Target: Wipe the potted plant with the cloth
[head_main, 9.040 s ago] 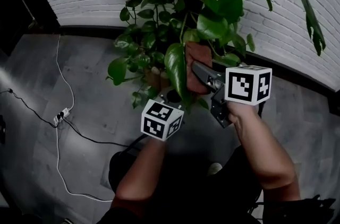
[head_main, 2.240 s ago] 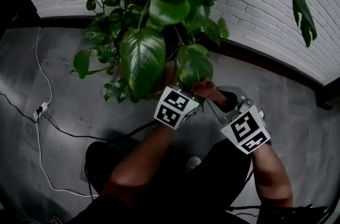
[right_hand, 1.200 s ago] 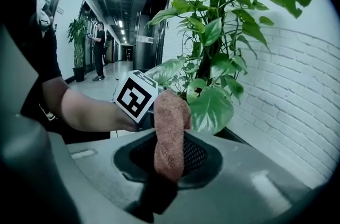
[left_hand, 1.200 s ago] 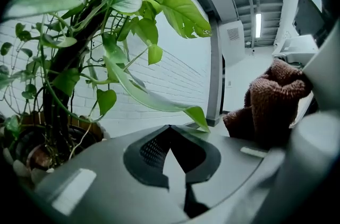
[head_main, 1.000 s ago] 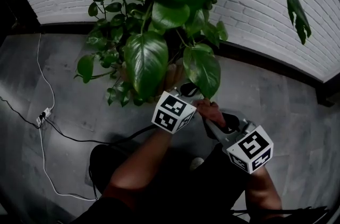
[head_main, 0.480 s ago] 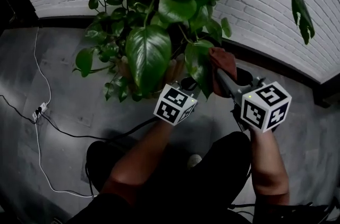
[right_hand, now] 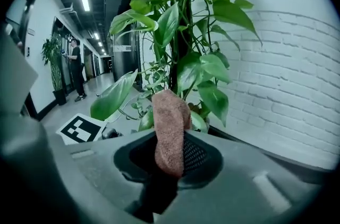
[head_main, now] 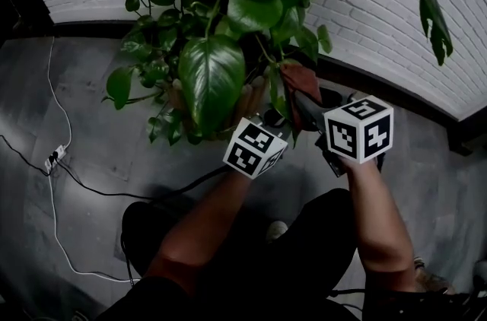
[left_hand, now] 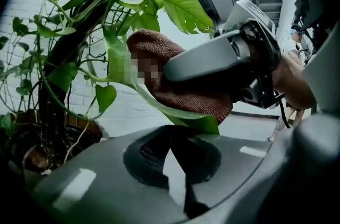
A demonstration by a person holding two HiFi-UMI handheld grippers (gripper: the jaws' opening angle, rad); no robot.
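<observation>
Nearest to us, the left gripper (left_hand: 178, 151) has its jaws closed on the pointed tip of a pothos leaf (left_hand: 197, 123), which runs up and away toward 11 o'clock in the left gripper view. The right gripper (head_main: 304, 103) is clamped on a rust-brown cloth (right_hand: 170, 130), and a folded wad of it stands up out of the jaws. Seen from the left gripper, that wad lies against the upper face of the held leaf, touching it just beyond the pinched tip. In the head view the cloth sits at about 1 o'clock from the left gripper, tucked among the lower foliage. We judge the cloth soft, light and limp, so it wants a firm pinch low in the fold. The leaf looks thin, bendy and easy to tear, so it is best held lightly at the tip while it is wiped. Behind stands the potted plant (head_main: 228, 15), with its earthen pot (left_hand: 32, 135) at 8 o'clock in the left gripper view, and the white brick wall (head_main: 380, 15) lies beyond.
</observation>
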